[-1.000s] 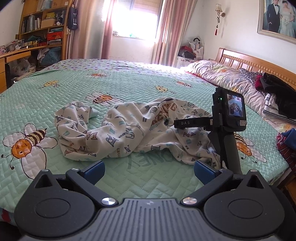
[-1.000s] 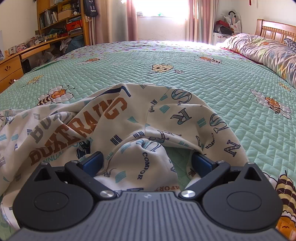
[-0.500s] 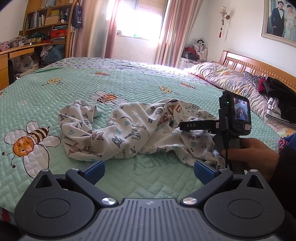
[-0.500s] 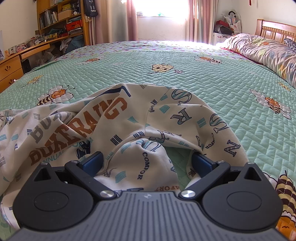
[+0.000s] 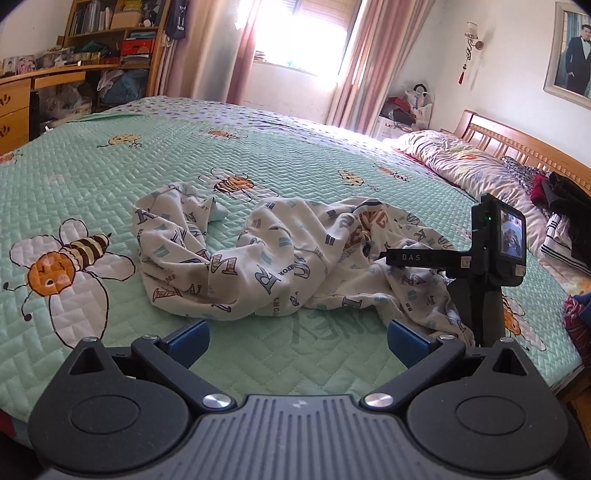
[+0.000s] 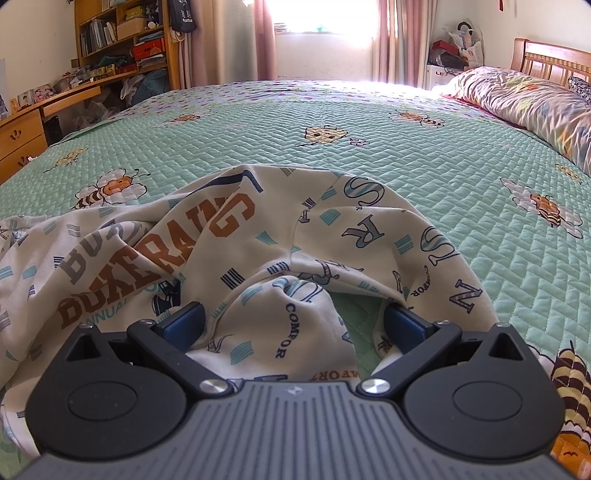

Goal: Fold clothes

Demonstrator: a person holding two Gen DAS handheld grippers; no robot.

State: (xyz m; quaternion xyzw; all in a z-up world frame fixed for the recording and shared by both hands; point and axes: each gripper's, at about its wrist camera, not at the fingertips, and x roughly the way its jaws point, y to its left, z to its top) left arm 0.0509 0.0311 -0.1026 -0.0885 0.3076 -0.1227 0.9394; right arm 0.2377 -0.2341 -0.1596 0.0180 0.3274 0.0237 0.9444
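Both tools gape: right tool (image 6: pixel 293 319) astride crumpled shirt (image 5: pixel 280 254), left tool (image 5: pixel 297 334) short.

The right gripper's (image 6: pixel 293 319) own body hid the near hem of the garment (image 6: pixel 258 258), whose left side ran off the frame edge, folds breaking its orange lettering. In the left wrist view the framed picture (image 5: pixel 570 55) was cut by the right edge, the clothes pile (image 5: pixel 565 199) by the headboard too bunched to sort, and the shelf (image 5: pixel 110 33) items too small to name. The left gripper (image 5: pixel 297 338) body covered the bed's (image 5: pixel 110 166) near edge.
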